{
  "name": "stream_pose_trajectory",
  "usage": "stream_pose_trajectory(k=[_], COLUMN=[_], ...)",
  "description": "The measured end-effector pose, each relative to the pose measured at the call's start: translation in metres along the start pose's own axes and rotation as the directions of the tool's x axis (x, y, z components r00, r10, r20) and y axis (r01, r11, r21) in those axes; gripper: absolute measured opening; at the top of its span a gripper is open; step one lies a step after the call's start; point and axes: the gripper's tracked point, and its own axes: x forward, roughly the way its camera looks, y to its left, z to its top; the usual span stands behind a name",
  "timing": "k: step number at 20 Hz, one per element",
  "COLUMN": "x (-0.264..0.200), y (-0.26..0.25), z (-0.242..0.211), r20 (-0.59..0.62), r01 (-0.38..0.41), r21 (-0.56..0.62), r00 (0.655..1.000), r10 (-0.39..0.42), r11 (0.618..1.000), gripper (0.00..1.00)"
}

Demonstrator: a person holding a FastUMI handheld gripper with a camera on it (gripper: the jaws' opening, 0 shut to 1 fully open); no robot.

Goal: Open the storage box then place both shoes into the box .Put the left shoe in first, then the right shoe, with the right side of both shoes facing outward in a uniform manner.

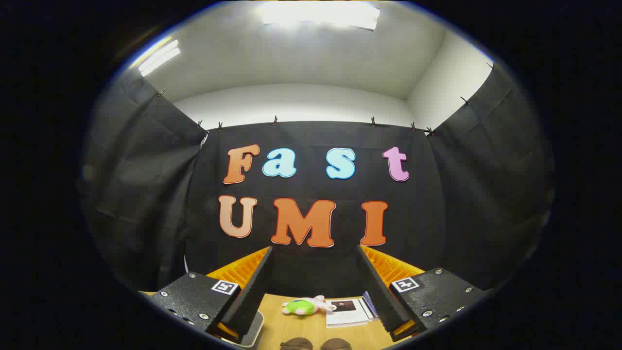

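- The black cloth wall [311, 272] of the booth stands behind everything, hung by clips along its top edge, with a white ceiling [301, 53] and lit ceiling panels above it.
- The wooden tabletop [311, 328] runs below the wall, seen between and beneath the fingers.
- The tool [316, 287] is held level, facing the wall; its two fingers [252, 287] stand wide apart with nothing between them, gripping nothing.
- Each finger mount carries a small square black-and-white marker [225, 287] on its upper face.
- A pale, flat object with a rounded corner [250, 333] lies on the tabletop just under the left finger; most of it is hidden, so I cannot tell what it is.
- A stack of printed booklets [350, 311] lies on the tabletop beyond the fingers, just beside the right finger.
- A small plush toy [305, 306], green with pink parts, lies on the tabletop between the two fingers, just left of the booklets.
- Two dark rounded shapes [316, 344] sit side by side at the near edge of the tabletop, between the fingers and closer than the toy; they may be the tops of the shoes, but too little shows to be sure.
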Motion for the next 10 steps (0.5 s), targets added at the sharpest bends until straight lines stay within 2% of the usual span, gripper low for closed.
stream_pose_trajectory(k=[6,10], x=[-0.002,-0.002], y=[0.006,0.019], z=[-0.008,-0.012], r20=[-0.024,-0.017], r01=[-0.025,-0.087], r21=[-0.032,-0.03], r00=[0.999,0.996], r10=[0.024,0.086], r11=[0.999,0.996], gripper=[0.98,0.98])
